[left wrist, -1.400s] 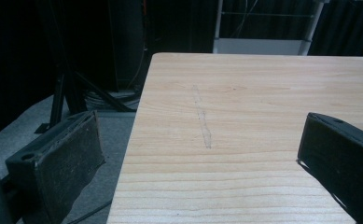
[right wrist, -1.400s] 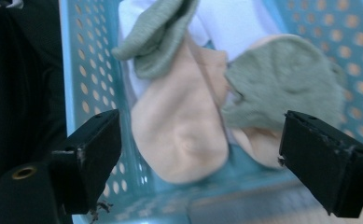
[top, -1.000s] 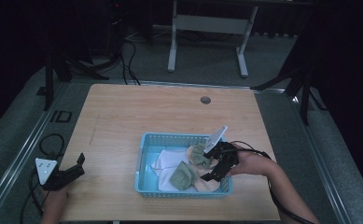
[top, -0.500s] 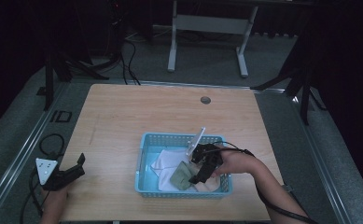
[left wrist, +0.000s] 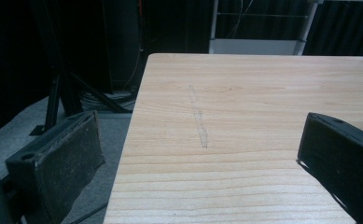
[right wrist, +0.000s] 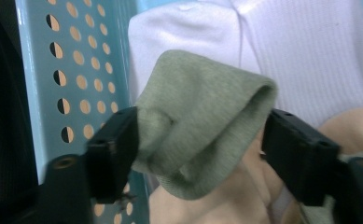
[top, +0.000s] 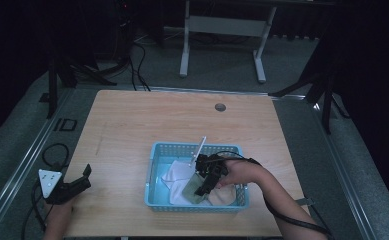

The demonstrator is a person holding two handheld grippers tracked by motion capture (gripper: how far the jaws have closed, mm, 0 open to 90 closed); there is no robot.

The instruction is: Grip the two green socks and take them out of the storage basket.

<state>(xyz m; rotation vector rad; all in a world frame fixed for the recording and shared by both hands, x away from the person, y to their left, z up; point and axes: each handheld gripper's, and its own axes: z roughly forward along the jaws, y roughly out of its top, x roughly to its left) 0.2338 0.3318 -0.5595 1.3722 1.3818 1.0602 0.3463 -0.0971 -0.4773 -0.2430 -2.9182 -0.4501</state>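
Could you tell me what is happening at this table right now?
A person's right gripper is down in the blue basket, its jaws just closing around a green cloth that lies on white and beige fabric. The left gripper rests open at the table's near left corner, holding nothing.

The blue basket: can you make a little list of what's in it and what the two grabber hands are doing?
basket: light blue plastic basket, holes in its walls, on the wooden table
inside: white cloth, green-grey sock, beige cloth
right gripper: down in the basket, jaws have just been closing, the green-grey sock bunched between them, both pads touching it
left gripper: at the table's near left edge, jaws open, nothing between them
sock lifted: not yet
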